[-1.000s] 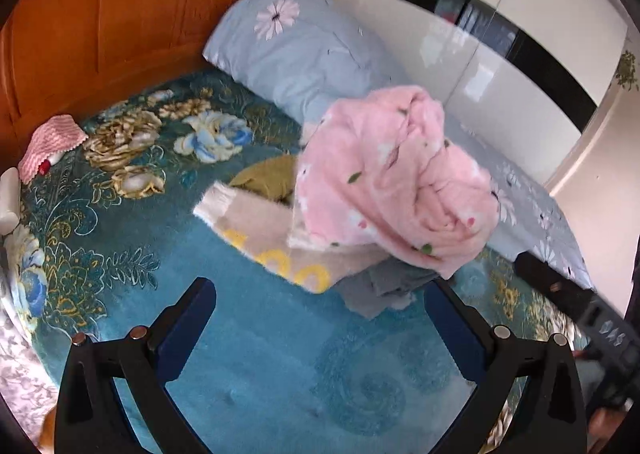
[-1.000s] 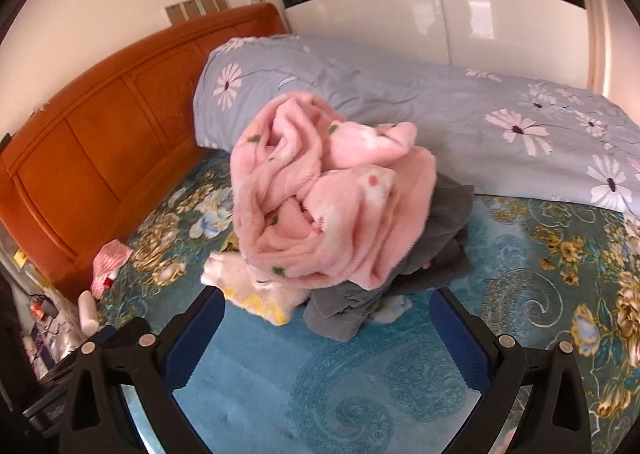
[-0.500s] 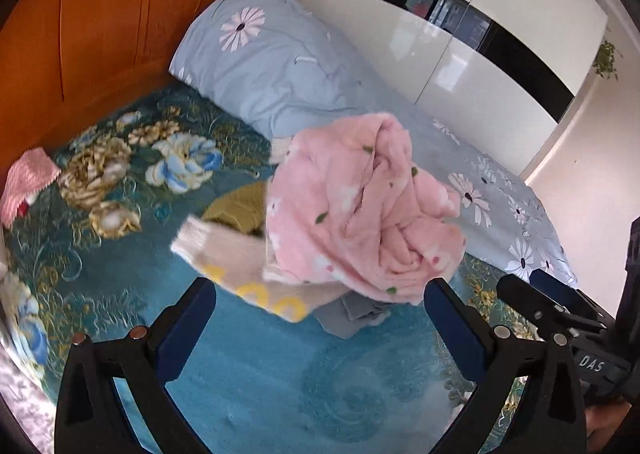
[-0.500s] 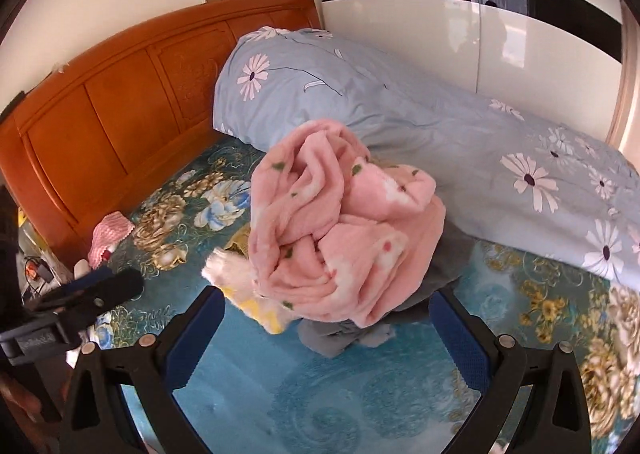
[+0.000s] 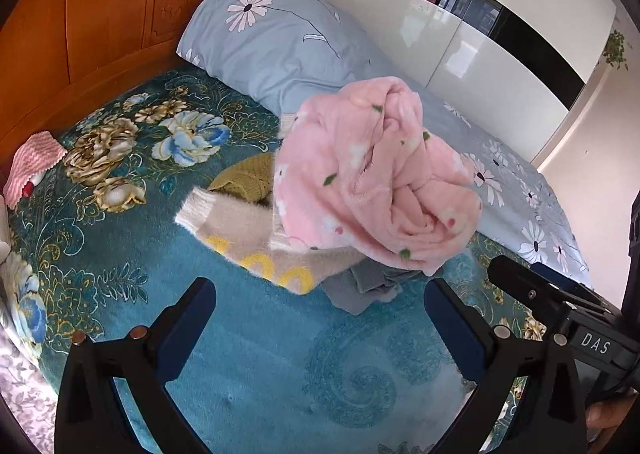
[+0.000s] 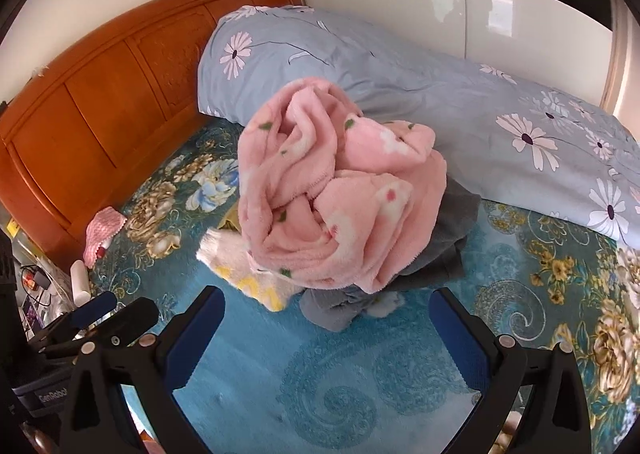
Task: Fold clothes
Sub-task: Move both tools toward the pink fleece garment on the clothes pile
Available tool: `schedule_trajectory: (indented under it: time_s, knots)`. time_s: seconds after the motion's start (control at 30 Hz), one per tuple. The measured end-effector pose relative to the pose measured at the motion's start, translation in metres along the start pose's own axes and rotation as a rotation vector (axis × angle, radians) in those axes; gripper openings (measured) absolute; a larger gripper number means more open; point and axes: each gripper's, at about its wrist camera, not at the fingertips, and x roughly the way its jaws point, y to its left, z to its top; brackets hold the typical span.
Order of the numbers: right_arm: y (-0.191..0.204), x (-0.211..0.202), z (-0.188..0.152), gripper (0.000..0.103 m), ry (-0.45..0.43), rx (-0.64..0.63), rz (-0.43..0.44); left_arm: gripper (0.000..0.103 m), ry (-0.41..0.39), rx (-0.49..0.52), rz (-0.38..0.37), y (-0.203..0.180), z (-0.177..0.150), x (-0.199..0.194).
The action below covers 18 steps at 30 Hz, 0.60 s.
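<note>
A heap of clothes lies in the middle of the bed. On top is a crumpled pink fleece garment (image 5: 376, 178) (image 6: 332, 194) with small flowers. Under it lie a beige fuzzy sweater (image 5: 248, 238) (image 6: 240, 274) with yellow marks, an olive knit piece (image 5: 248, 176) and grey garments (image 5: 360, 282) (image 6: 440, 238). My left gripper (image 5: 320, 306) is open, hovering over the teal blanket just short of the heap. My right gripper (image 6: 326, 314) is open too, empty, also short of the heap. Each gripper shows at the edge of the other's view.
A teal flowered blanket (image 5: 256, 370) covers the bed. A blue-grey daisy-print duvet roll (image 6: 460, 110) lies behind the heap. The orange wooden headboard (image 5: 80, 26) stands at the left, with a pink-white cloth (image 5: 32, 166) beside it. White glossy wardrobe doors (image 6: 440, 14) stand behind.
Both grippers have shifted and turned a little in front of the heap, and each has come into the other's view. The clothes have not moved. Both stay open.
</note>
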Motion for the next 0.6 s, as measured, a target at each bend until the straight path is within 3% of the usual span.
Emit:
schedule_trajectory:
  time_s: [0.6]
  knots:
    - [-0.001,0.010,-0.004,0.103,0.045,-0.002,-0.003,0.103,0.037,-0.037,-0.011,0.003,-0.010,0.015]
